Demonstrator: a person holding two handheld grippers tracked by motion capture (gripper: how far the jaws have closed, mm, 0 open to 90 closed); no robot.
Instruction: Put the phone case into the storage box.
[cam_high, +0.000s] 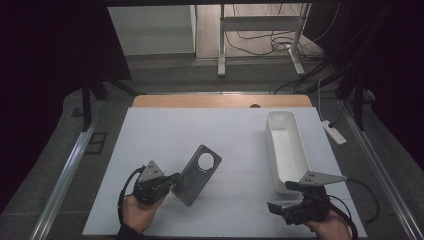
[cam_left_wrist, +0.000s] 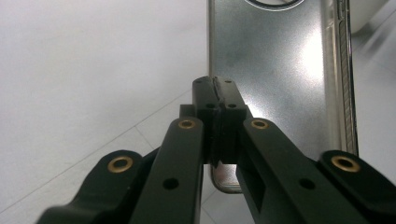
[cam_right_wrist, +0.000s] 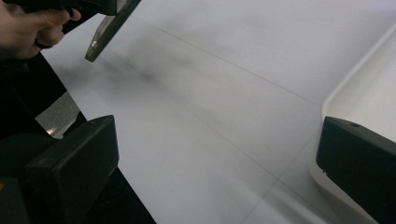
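Note:
A grey, see-through phone case (cam_high: 197, 175) with a round camera hole is held tilted above the white mat. My left gripper (cam_high: 174, 181) is shut on its near lower edge. In the left gripper view the black jaws (cam_left_wrist: 217, 88) meet on the case (cam_left_wrist: 275, 70), close to its left rim. My right gripper (cam_high: 281, 196) is at the front right, its jaws wide apart with nothing between them. In the right gripper view, the right gripper (cam_right_wrist: 217, 163) frames bare mat, and the case (cam_right_wrist: 109, 30) hangs at the upper left beside the other hand (cam_right_wrist: 23, 28).
A long white tray (cam_high: 287, 145), empty, lies lengthwise on the right side of the mat (cam_high: 225, 130), just beyond my right gripper; its corner (cam_right_wrist: 364, 98) is beside the right jaw. The wooden table edge (cam_high: 220, 101) runs along the back.

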